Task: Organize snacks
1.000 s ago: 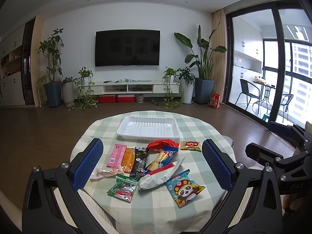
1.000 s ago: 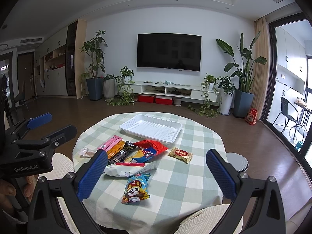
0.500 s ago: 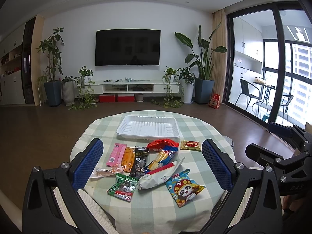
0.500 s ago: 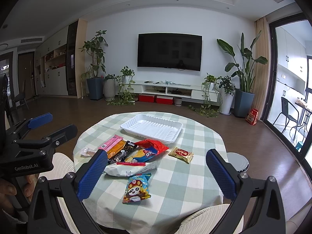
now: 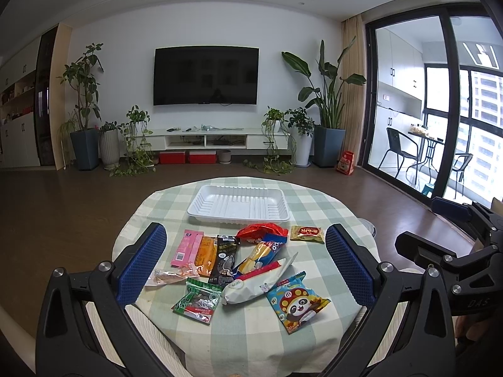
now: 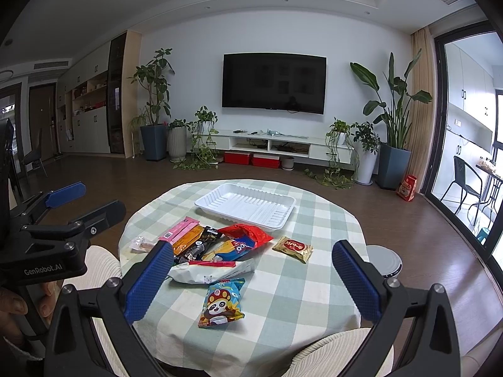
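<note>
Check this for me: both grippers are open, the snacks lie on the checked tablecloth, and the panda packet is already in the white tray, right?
Not quite. The panda packet lies on the tablecloth, nearest the grippers; the white tray holds nothing, as the right wrist view shows. The rest stands.

The white tray [image 5: 238, 204] looks like ribbed, matt plastic; the snack packets [image 5: 239, 267] are glossy foil or film; the checked tablecloth [image 6: 292, 286] seems woven cloth.

Bright daylight is coming in through the tall glass sliding doors [image 5: 433, 119] on the right. Both pictures are looking sharp, but walls are bending at the edges and corners are going black.
</note>
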### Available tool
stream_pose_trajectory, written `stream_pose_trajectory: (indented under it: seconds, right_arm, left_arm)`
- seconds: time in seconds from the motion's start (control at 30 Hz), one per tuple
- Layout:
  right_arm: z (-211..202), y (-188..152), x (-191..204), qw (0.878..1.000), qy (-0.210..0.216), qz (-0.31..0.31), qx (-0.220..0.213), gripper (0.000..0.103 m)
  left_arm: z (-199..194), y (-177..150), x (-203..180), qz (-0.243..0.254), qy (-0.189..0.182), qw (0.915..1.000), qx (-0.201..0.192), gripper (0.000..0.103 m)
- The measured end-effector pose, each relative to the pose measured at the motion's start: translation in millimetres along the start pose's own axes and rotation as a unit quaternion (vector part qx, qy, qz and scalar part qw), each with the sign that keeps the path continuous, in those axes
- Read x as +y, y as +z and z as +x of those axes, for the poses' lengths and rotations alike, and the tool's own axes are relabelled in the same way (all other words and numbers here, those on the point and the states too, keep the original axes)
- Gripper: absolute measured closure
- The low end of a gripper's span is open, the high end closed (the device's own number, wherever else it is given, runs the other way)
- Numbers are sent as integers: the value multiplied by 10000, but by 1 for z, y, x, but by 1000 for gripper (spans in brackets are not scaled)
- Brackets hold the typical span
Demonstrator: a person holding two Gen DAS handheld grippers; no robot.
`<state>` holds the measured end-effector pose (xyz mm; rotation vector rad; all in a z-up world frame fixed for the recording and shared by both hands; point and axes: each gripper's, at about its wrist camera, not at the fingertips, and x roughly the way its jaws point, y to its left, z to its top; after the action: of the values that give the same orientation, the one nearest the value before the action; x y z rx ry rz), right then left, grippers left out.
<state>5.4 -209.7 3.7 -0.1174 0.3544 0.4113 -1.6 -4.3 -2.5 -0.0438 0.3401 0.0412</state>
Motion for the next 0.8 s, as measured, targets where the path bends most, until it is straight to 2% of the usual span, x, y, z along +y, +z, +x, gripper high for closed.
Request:
stream_pose_trajectory:
  seconds: [0.8]
  right_arm:
    - [0, -1, -1, 10000, 49, 11, 41, 0]
  left_arm:
    - [1, 0, 1, -6, 4, 10000, 16, 0]
